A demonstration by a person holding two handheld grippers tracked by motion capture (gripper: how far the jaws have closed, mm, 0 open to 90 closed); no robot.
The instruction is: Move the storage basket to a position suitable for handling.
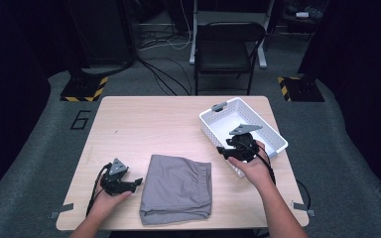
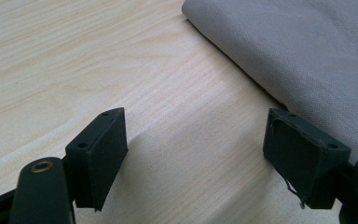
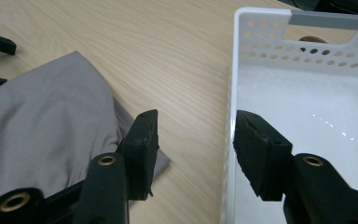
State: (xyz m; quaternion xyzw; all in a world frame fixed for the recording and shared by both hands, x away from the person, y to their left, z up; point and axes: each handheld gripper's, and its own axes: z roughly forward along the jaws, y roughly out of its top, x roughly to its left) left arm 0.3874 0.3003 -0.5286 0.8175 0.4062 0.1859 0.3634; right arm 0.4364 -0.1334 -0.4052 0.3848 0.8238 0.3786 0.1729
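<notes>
Folded grey cloth garment [image 1: 177, 188] flat on light wooden table [image 1: 144, 124], front-centre, near edge cut off in left gripper view. White perforated plastic basket [image 1: 213, 124] at right. Left gripper [image 1: 138, 182] fingers wide, empty, just beside cloth. Right gripper [image 1: 222, 150] fingers wide, straddling basket's wall.

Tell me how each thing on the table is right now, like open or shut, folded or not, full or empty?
Left gripper: open, low over the bare wood, next to the cloth's edge.
Right gripper: open, jaws either side of the basket's near wall.
Grey cloth: folded, lying flat on the table.
White basket: upright, empty.
Table: bare light wood around the cloth and basket.
</notes>
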